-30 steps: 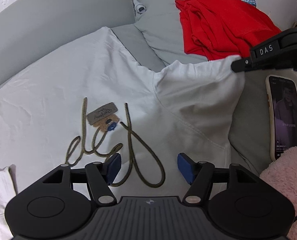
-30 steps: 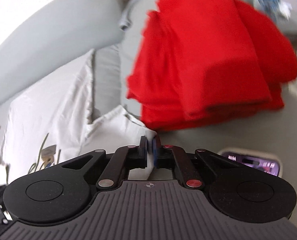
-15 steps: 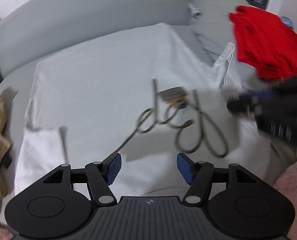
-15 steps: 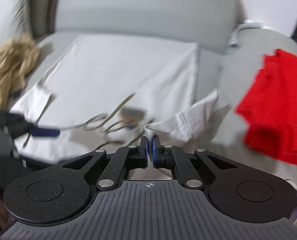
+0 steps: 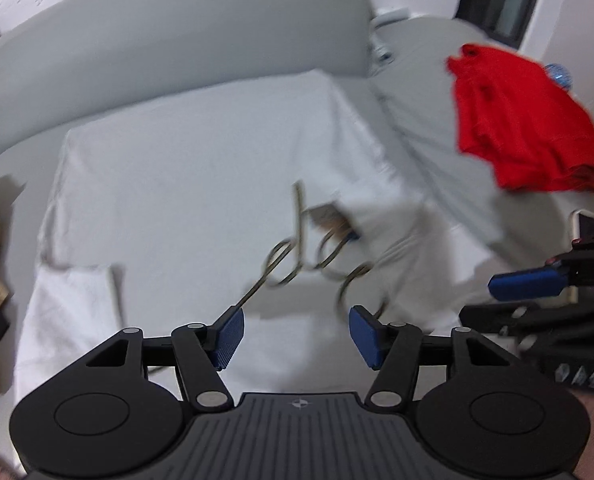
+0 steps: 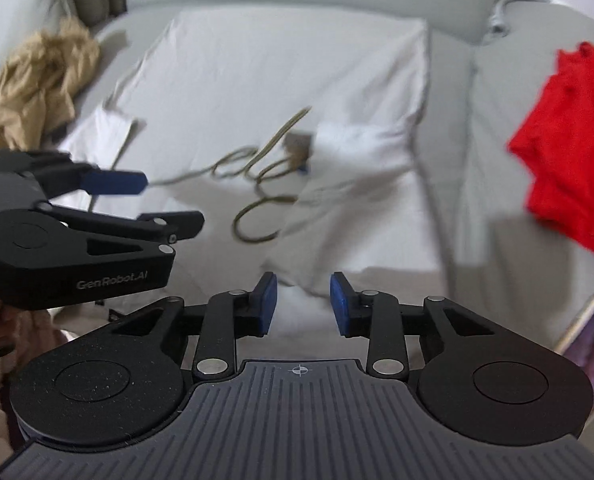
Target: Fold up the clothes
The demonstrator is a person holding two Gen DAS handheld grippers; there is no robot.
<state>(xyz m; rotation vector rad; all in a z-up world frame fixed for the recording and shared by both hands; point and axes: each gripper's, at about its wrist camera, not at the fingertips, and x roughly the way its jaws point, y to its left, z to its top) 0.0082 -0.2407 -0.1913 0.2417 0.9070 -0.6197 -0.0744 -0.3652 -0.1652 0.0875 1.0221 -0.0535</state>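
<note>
A white T-shirt (image 5: 201, 168) with olive script lettering (image 5: 297, 252) and a paper tag lies spread on a grey sofa; it also shows in the right wrist view (image 6: 289, 72). Its right sleeve (image 6: 361, 148) is folded inward over the chest, partly covering the lettering. My left gripper (image 5: 295, 336) is open and empty above the shirt's near edge. My right gripper (image 6: 303, 308) is open and empty just above the shirt's near right part. Each gripper shows in the other's view: the left one (image 6: 113, 182), the right one (image 5: 529, 284).
A folded red garment (image 5: 525, 124) lies on the right of the sofa, also seen in the right wrist view (image 6: 577, 148). A crumpled tan garment (image 6: 37, 80) lies at the left. A phone (image 6: 589, 336) lies at the right near edge. The sofa backrest (image 5: 177, 40) runs behind.
My right gripper carried the right sleeve leftward over the shirt, then opened and let it go. The sleeve now lies folded on the chest. My left gripper stayed open and shifted left.
</note>
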